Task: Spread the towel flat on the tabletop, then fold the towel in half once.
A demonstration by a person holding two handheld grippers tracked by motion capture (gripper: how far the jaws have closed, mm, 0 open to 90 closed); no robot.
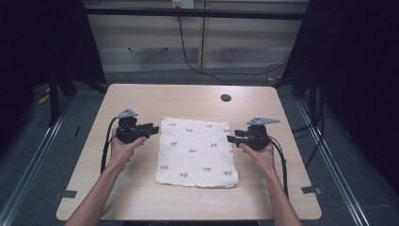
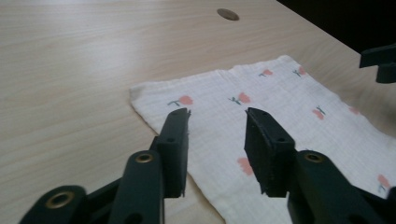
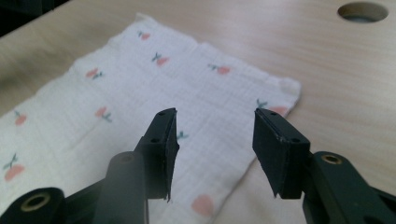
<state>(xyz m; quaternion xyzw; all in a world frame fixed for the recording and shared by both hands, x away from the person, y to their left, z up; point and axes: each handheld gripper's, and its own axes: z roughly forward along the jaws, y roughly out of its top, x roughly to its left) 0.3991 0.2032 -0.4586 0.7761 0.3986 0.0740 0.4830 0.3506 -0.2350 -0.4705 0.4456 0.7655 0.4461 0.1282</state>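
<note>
So my left tongs (image 1: 153, 128) and right tongs (image 1: 231, 138) both stand open, holding nothing, flanking the white folded muslin cloth with small red flowers (image 1: 196, 151) lying mid-way across the pale wooden table (image 1: 141, 99). For a clean next fold, I'd pinch its 2 far corners squarely, level together.

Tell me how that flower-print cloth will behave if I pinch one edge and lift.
The cloth is probably floppy: it lies flat, thin and crinkly, so it should drape and sag. It looks light. Its folded layers may separate, since a doubled edge shows near the left hand-held gripper.
</note>
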